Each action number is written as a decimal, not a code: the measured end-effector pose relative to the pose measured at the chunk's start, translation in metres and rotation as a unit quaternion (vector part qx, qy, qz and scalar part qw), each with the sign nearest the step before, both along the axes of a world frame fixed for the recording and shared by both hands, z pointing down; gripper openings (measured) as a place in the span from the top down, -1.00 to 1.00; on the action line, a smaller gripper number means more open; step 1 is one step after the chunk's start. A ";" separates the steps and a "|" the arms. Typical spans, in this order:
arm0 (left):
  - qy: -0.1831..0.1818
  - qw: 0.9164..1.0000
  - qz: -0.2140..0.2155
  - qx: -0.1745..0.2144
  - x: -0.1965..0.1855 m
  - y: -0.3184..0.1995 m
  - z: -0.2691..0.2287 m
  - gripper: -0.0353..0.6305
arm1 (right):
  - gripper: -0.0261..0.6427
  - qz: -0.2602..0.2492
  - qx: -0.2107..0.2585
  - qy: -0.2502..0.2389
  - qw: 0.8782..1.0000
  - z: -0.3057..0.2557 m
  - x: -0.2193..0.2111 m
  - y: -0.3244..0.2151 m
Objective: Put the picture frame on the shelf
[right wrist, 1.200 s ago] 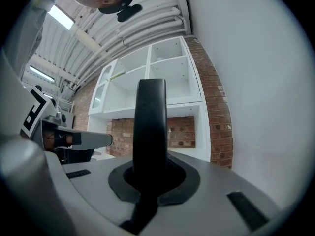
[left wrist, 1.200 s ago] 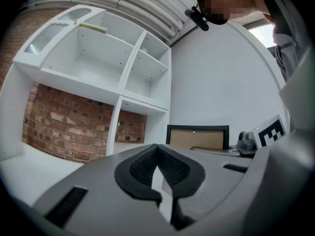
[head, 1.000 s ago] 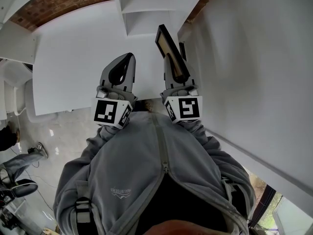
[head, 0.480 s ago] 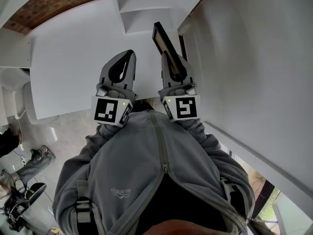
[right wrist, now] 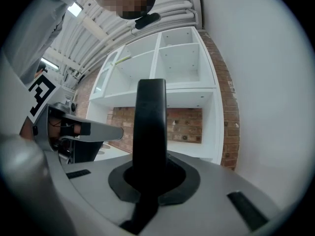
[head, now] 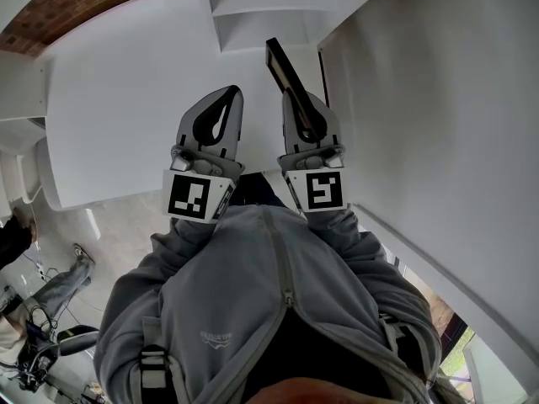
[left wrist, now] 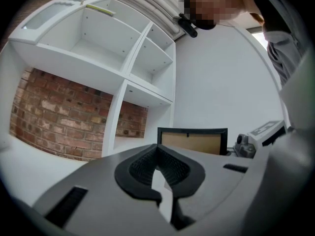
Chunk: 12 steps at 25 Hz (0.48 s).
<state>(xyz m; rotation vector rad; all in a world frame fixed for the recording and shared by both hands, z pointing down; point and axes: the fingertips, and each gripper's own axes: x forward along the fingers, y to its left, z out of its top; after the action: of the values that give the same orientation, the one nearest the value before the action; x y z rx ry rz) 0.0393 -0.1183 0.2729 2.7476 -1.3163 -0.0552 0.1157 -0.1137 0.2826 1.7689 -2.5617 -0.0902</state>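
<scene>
The picture frame (head: 281, 61) is black-rimmed with a tan back and stands on edge, tilted toward the white shelf unit (head: 257, 5). My right gripper (head: 301, 99) is shut on its lower end. The right gripper view shows the frame (right wrist: 150, 124) edge-on, rising from between the jaws (right wrist: 149, 178), with the shelf's open compartments (right wrist: 170, 65) behind it. My left gripper (head: 226, 95) hovers beside it, shut and empty. The left gripper view has the closed tips (left wrist: 158, 151) low in the picture and the frame's back (left wrist: 193, 141) just beyond them.
A white tabletop (head: 126, 99) lies under both grippers. A white wall (head: 438, 99) runs close on the right. Brick wall (left wrist: 54, 117) shows behind the shelf's lower compartments. A white chair (head: 25, 171) and another person's legs (head: 46, 289) are on the floor at the left.
Both grippers and the frame have drifted slightly right and nearer the shelf. The grip on the frame is unchanged, and the left gripper stays shut.
</scene>
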 end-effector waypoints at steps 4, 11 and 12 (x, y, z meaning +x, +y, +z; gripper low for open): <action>-0.002 1.000 0.002 -0.008 0.000 -0.012 0.019 0.88 | 0.83 -0.001 -0.006 0.010 1.000 0.018 -0.003 -0.016; 0.017 0.999 -0.006 -0.029 -0.011 -0.038 0.042 0.88 | 0.83 0.000 -0.017 0.039 0.999 0.047 -0.017 -0.050; 0.018 0.999 -0.005 -0.031 -0.011 -0.041 0.046 0.88 | 0.83 0.002 -0.016 0.041 0.999 0.050 -0.017 -0.054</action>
<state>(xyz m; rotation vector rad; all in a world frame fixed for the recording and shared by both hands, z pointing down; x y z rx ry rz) 0.0287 -0.1589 0.3185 2.6764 -1.3011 -0.0630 0.0988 -0.1676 0.3328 1.7214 -2.4892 -0.1188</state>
